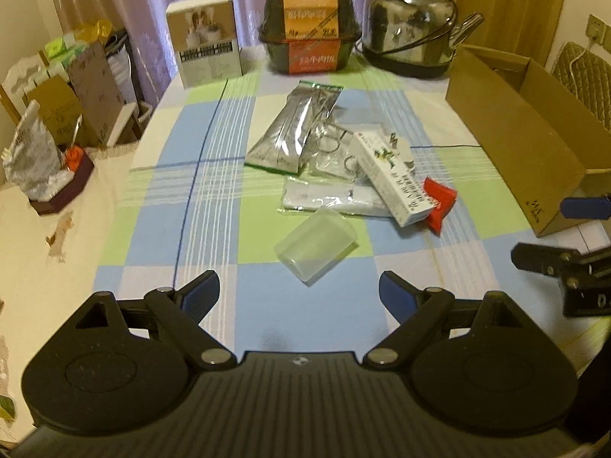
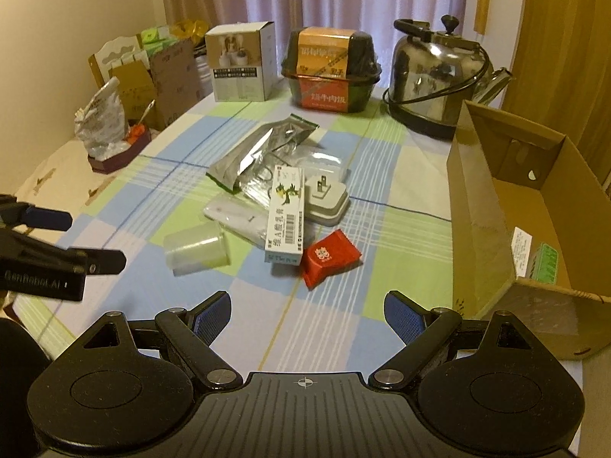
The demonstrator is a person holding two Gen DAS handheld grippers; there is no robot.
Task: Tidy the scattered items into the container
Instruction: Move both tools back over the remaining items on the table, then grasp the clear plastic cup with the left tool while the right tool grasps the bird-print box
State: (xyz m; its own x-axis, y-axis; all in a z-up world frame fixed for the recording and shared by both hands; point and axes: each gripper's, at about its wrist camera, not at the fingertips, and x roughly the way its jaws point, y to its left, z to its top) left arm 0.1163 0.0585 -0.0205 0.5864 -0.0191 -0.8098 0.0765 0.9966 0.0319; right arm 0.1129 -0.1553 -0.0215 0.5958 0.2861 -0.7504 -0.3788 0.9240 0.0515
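Both tongs spread and empty above the checked bench; scattered items not yet boxed.

Left tongs [image 1: 299,297] and right tongs [image 2: 307,316] held wide apart, gripping nothing, near edge of bench [image 2: 343,328]. Cardboard box [image 2: 508,206] open at the right side. Left of box, well apart: white carton [image 2: 284,213] lying across the pile, red packet [image 2: 328,257] touching its near end, white plug adapter [image 2: 326,198] beside it, clear cup [image 2: 196,248] on its side furthest left, silver pouch [image 2: 263,152] behind. Kettle [image 2: 439,72] just behind box.
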